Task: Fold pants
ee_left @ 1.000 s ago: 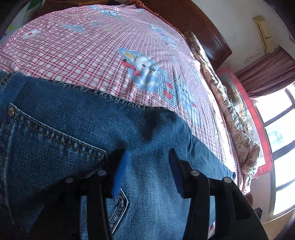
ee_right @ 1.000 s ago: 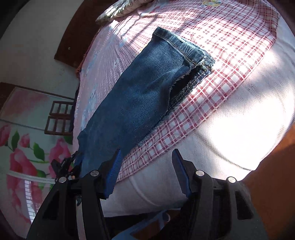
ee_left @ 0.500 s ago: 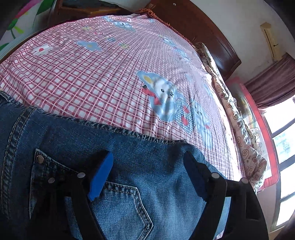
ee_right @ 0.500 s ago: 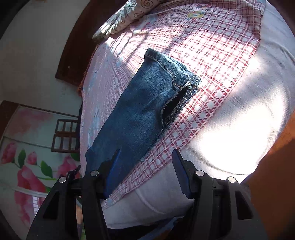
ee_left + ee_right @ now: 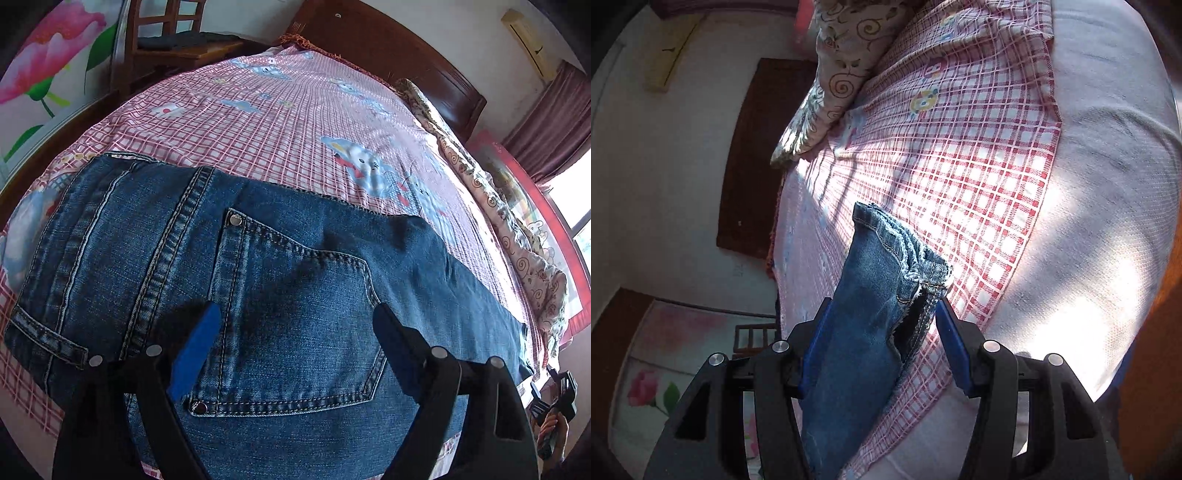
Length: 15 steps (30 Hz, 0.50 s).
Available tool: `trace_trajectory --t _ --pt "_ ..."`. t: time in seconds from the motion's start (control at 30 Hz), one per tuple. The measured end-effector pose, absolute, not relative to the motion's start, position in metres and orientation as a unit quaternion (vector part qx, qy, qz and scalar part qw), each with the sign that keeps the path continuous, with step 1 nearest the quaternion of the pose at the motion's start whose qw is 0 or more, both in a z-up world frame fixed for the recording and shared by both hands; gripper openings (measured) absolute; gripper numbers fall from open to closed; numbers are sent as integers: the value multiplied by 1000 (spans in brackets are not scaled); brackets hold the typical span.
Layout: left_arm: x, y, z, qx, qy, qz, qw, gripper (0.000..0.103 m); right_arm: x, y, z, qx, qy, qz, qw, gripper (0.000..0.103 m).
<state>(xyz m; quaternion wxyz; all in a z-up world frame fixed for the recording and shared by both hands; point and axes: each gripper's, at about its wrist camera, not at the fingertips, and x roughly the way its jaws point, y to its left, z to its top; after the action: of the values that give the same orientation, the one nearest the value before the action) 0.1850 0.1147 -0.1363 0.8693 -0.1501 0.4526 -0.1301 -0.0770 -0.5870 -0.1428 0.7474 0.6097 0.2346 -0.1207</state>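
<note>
On checked bedsheet [image 5: 258, 140], jeans [image 5: 295, 295] under wide-open left claw [image 5: 295, 325].

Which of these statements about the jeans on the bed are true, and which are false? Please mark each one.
1. The jeans lie on a red and white checked sheet. True.
2. The left gripper is clamped shut on the waistband. False: its jaws stand wide apart over the back pocket, have just been opening, and press on nothing.
3. The back pocket faces up. True.
4. The leg hem hangs off the edge of the bed. False: it rests on the sheet.
5. The right gripper has the leg between its fingers. True, though whether the pads press on the denim cannot be told.
</note>
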Motion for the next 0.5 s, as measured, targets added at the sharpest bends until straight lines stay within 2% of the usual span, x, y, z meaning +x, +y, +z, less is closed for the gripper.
trace_trajectory --t 0.13,0.33,0.5 --pt "184 98 -138 -115 454 -121 875 95 -62 -586 -151 611 265 -153 730 55" --pt "182 100 -138 -119 447 -130 877 97 -42 -582 -145 593 295 -172 729 55" --pt "181 108 -138 -146 441 -141 874 98 -41 -585 -153 617 286 -172 713 54"
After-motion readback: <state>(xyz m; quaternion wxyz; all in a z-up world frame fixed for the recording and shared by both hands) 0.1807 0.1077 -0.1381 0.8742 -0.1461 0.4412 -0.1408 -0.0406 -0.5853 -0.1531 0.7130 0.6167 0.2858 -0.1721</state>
